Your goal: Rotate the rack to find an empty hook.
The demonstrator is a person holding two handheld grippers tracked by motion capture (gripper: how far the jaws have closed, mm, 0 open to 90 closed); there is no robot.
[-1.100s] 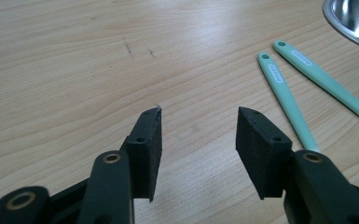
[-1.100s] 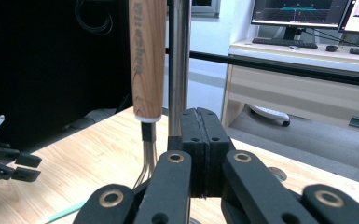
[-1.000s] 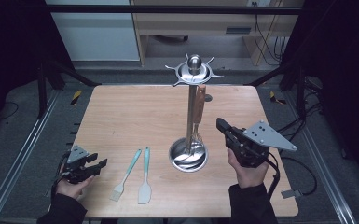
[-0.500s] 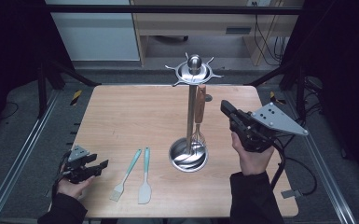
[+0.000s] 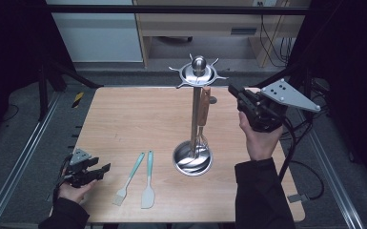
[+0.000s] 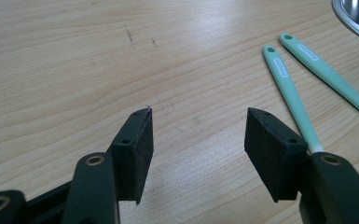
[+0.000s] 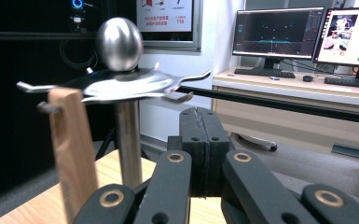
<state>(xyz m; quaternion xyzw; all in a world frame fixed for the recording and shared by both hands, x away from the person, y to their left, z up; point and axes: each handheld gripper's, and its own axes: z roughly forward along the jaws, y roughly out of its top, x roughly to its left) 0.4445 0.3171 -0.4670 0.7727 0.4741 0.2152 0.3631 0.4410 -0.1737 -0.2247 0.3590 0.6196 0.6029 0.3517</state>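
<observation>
My left gripper [image 5: 89, 171] rests low at the near left corner of the table [image 5: 124, 114], jaws just opened wide, nothing btw them. I keep it there because the two mint-green tools lie just beside it to the right, easy to reach. The brush [image 5: 128, 180] has a thin plastic handle w/ a small hole at the tip and pale bristles; the spatula [image 5: 148, 183] next to it has the same handle and a flat, soft-looking blade. Both lie flat on the light wood, handles pointing away from me.

In the middle stands the utensil rack [image 5: 196, 119]: a shiny steel pole, round dish base, hook ring and ball on top. A whisk [image 5: 203, 119] w/ a wooden handle hangs from one hook, its wires low near the dish.

My right gripper [image 5: 233, 90] is held high beside the hook ring, jaws pressed together, empty. I think it is there because the whisk is now hung, so brush and spatula come next.
</observation>
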